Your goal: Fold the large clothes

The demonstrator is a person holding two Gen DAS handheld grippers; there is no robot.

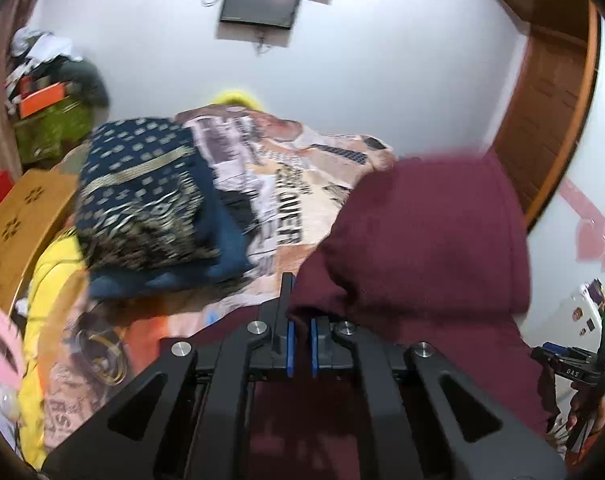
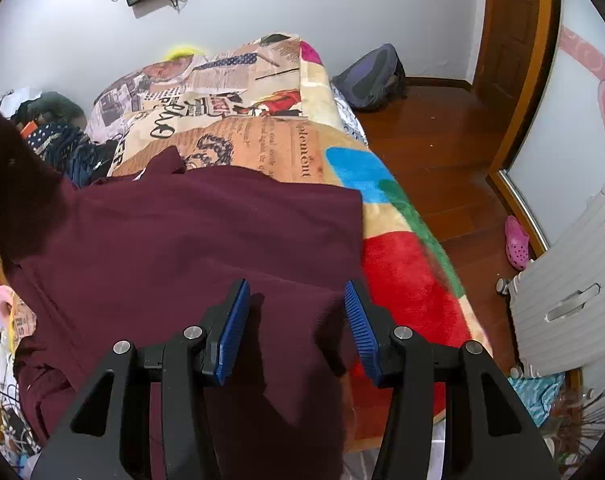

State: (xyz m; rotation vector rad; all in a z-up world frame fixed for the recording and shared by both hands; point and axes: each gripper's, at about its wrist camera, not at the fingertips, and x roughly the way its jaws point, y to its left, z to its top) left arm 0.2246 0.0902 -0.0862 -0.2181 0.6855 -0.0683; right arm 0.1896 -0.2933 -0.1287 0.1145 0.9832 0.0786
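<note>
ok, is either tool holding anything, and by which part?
Left tool is shut on the maroon garment, pinching a lifted edge of it. Right tool is open above the garment and holds nothing.

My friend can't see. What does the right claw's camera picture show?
The right claw hangs open over a maroon garment spread on a bed with a colourful printed blanket. A white suitcase stands on the wooden floor.

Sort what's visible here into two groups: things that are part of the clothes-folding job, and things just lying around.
Part of the job:
- maroon garment, spread on the bed blanket
- left gripper, shut on the maroon cloth
- right gripper, open above it
- folded navy patterned clothes

Lying about:
- backpack
- pink shoe
- white suitcase
- wall screen
</note>
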